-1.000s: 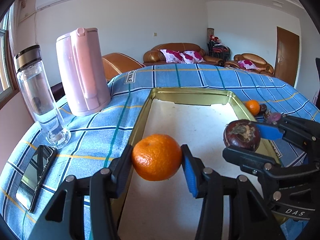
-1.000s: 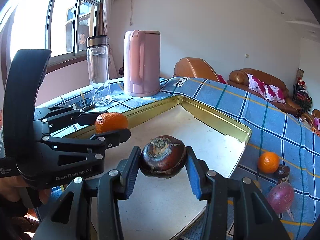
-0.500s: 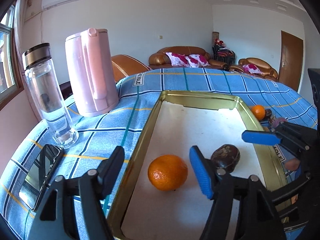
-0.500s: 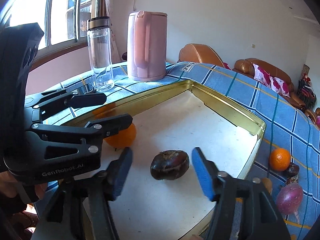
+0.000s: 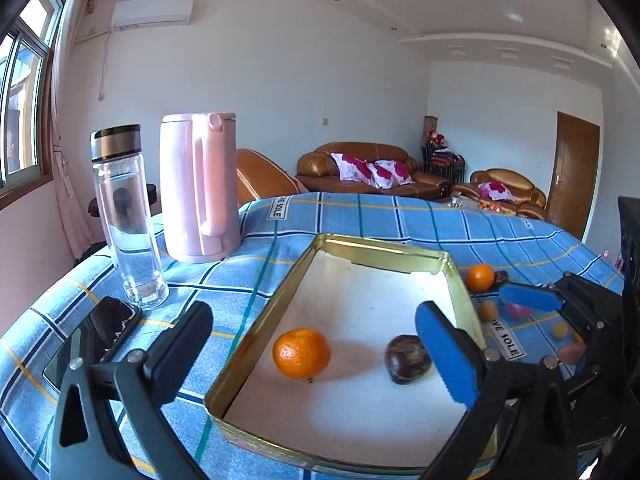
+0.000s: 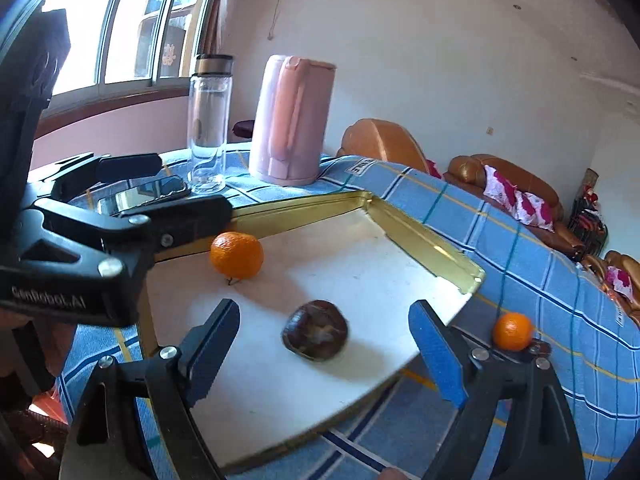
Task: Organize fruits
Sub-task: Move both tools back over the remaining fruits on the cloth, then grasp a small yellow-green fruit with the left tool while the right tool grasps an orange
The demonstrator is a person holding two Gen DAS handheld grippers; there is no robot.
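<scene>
Fruits first: two sit in the gold tray, the landmark here. An orange lies near the tray's near-left wall; a dark brown fruit lies just right of it, both on the white floor, apart from each other. Outside the tray, off its far-right corner on the blue checked desk, one more orange, plus a few small fruits partly hidden, count unclear.

Left of the tray: 1 pink kettle, 1 glass bottle, 1 phone.

Left gripper is spread wide & jaws opening, nothing pinched; the orange rests on the tray below and between them. Right gripper likewise, jaws opening around the dark fruit w/o touching it.

Handling, my guess: oranges are light, a bit springy, round so they roll; take across the widest part, gently. The dark one looks firmer w/ a smoother, more slippery skin; grip its broad sides.
</scene>
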